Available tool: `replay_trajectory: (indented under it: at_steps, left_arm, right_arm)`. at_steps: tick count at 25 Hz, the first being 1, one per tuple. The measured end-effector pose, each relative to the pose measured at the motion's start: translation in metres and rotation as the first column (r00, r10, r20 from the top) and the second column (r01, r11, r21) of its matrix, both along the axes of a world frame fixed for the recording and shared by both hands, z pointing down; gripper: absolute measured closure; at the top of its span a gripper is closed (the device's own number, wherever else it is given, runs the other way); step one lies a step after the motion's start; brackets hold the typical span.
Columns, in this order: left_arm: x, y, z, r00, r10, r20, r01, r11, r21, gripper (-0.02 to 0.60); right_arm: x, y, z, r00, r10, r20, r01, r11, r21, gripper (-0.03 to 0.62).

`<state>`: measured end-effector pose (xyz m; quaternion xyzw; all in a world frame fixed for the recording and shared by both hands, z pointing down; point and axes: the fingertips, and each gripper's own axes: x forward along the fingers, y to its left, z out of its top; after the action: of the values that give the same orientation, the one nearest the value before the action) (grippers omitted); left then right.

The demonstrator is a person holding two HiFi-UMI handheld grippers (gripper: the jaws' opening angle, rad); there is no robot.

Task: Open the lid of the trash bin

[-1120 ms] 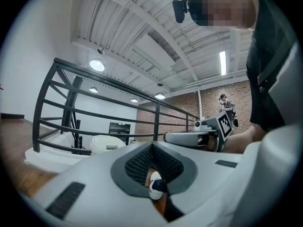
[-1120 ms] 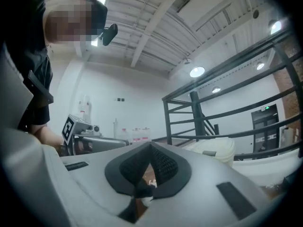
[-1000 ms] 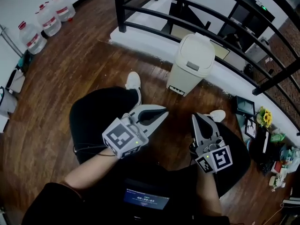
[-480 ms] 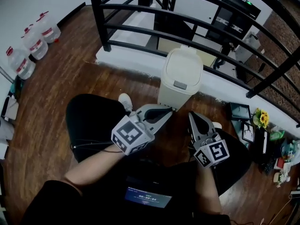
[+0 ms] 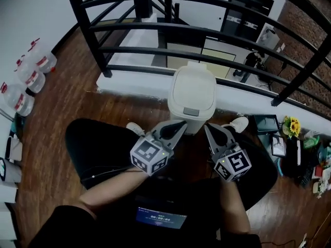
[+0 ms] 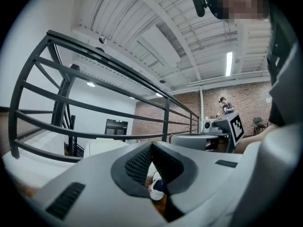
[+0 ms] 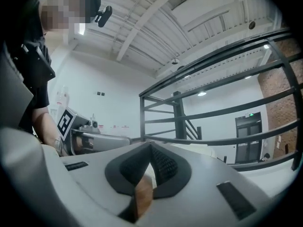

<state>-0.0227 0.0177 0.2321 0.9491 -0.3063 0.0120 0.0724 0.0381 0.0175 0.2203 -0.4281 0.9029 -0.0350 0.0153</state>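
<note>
A cream trash bin [image 5: 192,101] with its lid [image 5: 193,91] down stands on the wood floor against the white ledge, straight ahead in the head view. A grey push tab [image 5: 191,111] sits at the lid's near edge. My left gripper [image 5: 177,126] is shut with nothing in it, its tip just below and left of the bin's front. My right gripper [image 5: 209,129] is also shut and empty, its tip just right of the bin's front. In both gripper views the jaws meet at their tips, left gripper [image 6: 151,148] and right gripper [image 7: 150,147], and point up toward the railing.
A black metal railing [image 5: 170,32] runs behind the bin above a white ledge [image 5: 129,87]. Water jugs [image 5: 31,76] stand at the far left. Framed pictures and flowers [image 5: 289,130] lie on the floor at the right. The person's white shoes [image 5: 239,123] flank the bin.
The view has closed in on the bin, which now sits centred between the two gripper tips. Both grippers have come nearer to its front and stayed shut.
</note>
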Motion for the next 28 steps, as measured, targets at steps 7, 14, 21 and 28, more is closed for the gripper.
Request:
replay_trajectory:
  at_steps: [7, 14, 21, 28]
  left_arm:
    - [0.018, -0.024, 0.052, 0.999, 0.034, 0.006, -0.034, 0.999, 0.017, 0.552]
    - [0.029, -0.049, 0.132, 0.996, 0.071, 0.047, -0.066, 0.993, -0.101, 0.553]
    - [0.036, -0.063, 0.21, 0.991, 0.105, 0.085, -0.082, 0.968, -0.239, 0.554]
    - [0.039, -0.092, 0.297, 0.962, 0.076, 0.264, 0.006, 0.955, -0.297, 0.554]
  right_arm:
    - [-0.002, -0.033, 0.034, 1.0, -0.004, -0.026, 0.004, 1.0, -0.031, 0.579]
    - [-0.004, -0.058, 0.099, 0.999, -0.002, -0.04, -0.001, 0.997, -0.083, 0.579]
    - [0.002, -0.07, 0.165, 0.997, -0.005, -0.073, -0.007, 0.985, -0.171, 0.579]
    - [0.003, -0.096, 0.226, 0.994, -0.014, -0.107, -0.018, 0.958, -0.286, 0.579]
